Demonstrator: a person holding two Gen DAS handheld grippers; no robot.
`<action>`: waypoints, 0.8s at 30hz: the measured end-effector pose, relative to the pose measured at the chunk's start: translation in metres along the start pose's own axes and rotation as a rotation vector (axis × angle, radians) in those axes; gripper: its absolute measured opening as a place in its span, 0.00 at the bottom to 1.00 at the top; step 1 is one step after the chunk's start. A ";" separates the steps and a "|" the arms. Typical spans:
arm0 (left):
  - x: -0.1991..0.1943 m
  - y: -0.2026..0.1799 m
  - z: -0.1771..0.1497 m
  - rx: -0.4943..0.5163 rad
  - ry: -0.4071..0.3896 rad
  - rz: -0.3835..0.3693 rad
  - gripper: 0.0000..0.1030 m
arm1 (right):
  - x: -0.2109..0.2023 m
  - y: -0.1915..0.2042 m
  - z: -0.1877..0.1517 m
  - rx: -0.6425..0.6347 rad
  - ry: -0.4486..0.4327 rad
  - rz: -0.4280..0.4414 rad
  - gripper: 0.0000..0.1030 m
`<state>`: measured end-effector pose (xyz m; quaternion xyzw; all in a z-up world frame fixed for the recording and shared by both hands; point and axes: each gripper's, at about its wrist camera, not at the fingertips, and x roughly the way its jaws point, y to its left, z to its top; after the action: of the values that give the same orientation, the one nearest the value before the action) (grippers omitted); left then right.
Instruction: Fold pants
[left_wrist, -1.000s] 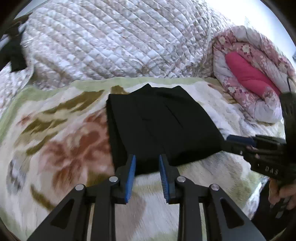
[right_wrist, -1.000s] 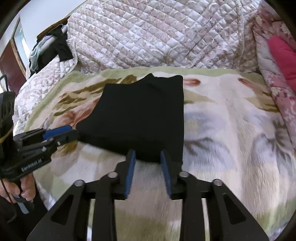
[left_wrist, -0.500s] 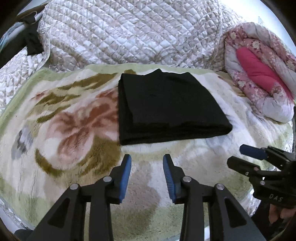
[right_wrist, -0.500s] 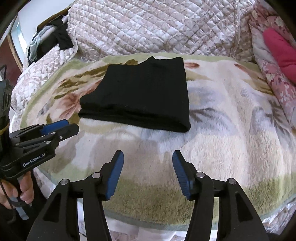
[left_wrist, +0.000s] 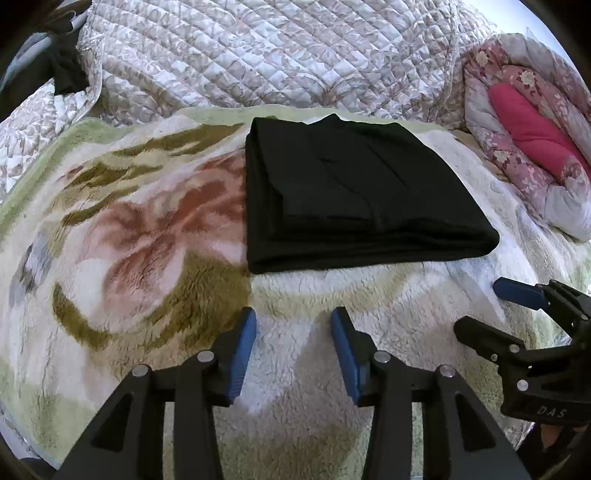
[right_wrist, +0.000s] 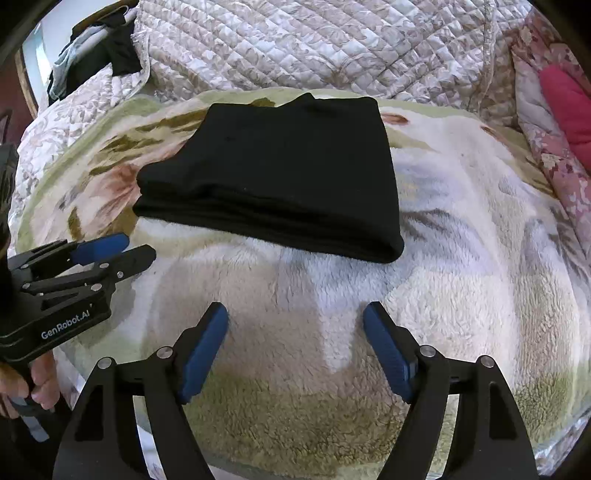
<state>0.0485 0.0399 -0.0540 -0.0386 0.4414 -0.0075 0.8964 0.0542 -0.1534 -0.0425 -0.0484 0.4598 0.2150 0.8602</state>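
Pants (left_wrist: 354, 192) look pretty much done, folded into a neat black stack on the blanket (left_wrist: 147, 258) just ahead of both grippers. Left gripper (left_wrist: 293, 354) and right gripper (right_wrist: 295, 347) are both opening, nothing between them.

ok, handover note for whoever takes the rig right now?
Left gripper: jaws opening, nothing between them, over the blanket short of the pants.
Right gripper: jaws opening wide, also empty, same side.
Pants: black, folded into a compact layered rectangle, flat on the blanket, touched by neither gripper.
Done: the fold looks complete.
Left: probably nothing; at most square up the far edge, where a small peak sticks out.
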 end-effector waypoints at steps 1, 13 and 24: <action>0.000 0.000 0.000 -0.001 0.000 -0.001 0.45 | 0.000 0.000 0.000 0.002 -0.002 0.000 0.75; 0.007 -0.003 0.009 0.037 0.008 -0.008 0.55 | 0.008 0.000 0.011 0.027 0.008 -0.012 0.76; 0.007 -0.004 0.005 0.043 -0.007 -0.006 0.56 | 0.008 0.000 0.009 0.034 -0.005 -0.016 0.76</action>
<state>0.0574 0.0364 -0.0563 -0.0210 0.4377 -0.0195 0.8987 0.0652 -0.1487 -0.0441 -0.0369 0.4607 0.2002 0.8639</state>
